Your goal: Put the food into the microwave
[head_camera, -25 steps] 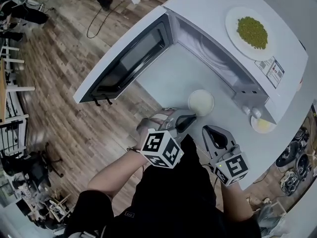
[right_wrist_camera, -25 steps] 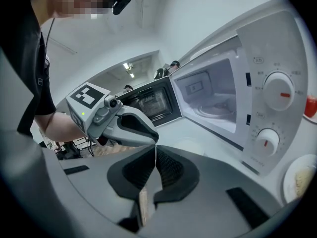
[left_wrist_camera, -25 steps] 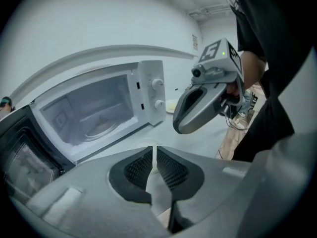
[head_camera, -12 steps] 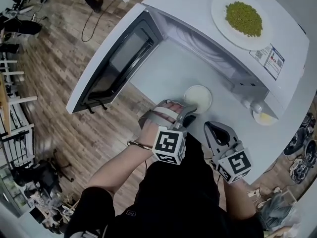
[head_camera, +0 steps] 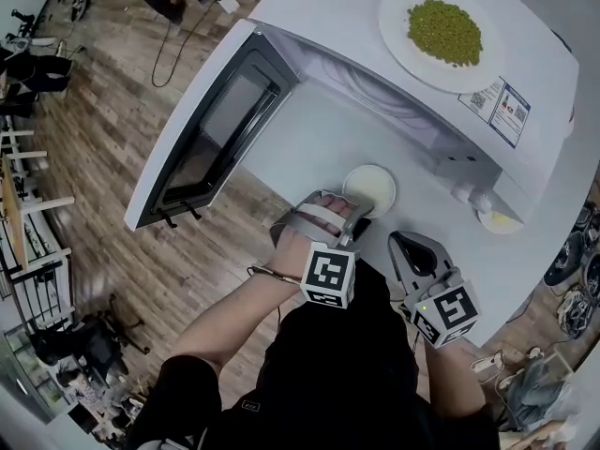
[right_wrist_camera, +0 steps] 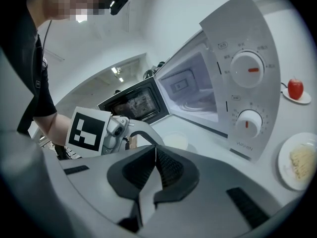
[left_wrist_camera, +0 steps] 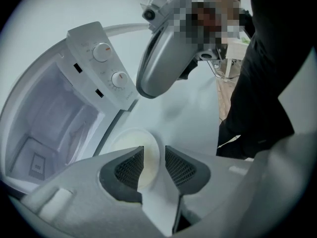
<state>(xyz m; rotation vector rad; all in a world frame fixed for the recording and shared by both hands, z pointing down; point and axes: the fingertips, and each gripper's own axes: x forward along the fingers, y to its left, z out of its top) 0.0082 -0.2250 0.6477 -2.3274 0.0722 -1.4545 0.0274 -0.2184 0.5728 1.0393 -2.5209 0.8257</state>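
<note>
A small white bowl (head_camera: 370, 187) of pale creamy food (left_wrist_camera: 130, 151) sits on the white table in front of the open microwave (head_camera: 323, 22). My left gripper (head_camera: 360, 221) points steeply down at the bowl's near edge. Its jaws are open, and the rim stands between the pads (left_wrist_camera: 181, 166) without being pressed. My right gripper (head_camera: 406, 245) hovers to the right of the bowl, shut with nothing in it (right_wrist_camera: 155, 156). The microwave's cavity (left_wrist_camera: 52, 118) is empty. A plate of green peas (head_camera: 444, 30) rests on top of the microwave.
The microwave's door (head_camera: 217, 127) swings out to the left, over the wooden floor. Its panel with two dials (right_wrist_camera: 243, 90) faces me. A plate of yellowish food (right_wrist_camera: 297, 160) lies right of the microwave, with an apple (right_wrist_camera: 295, 89) on a saucer behind it.
My left gripper has rolled and come down to the bowl's near edge. The right gripper has barely shifted.
</note>
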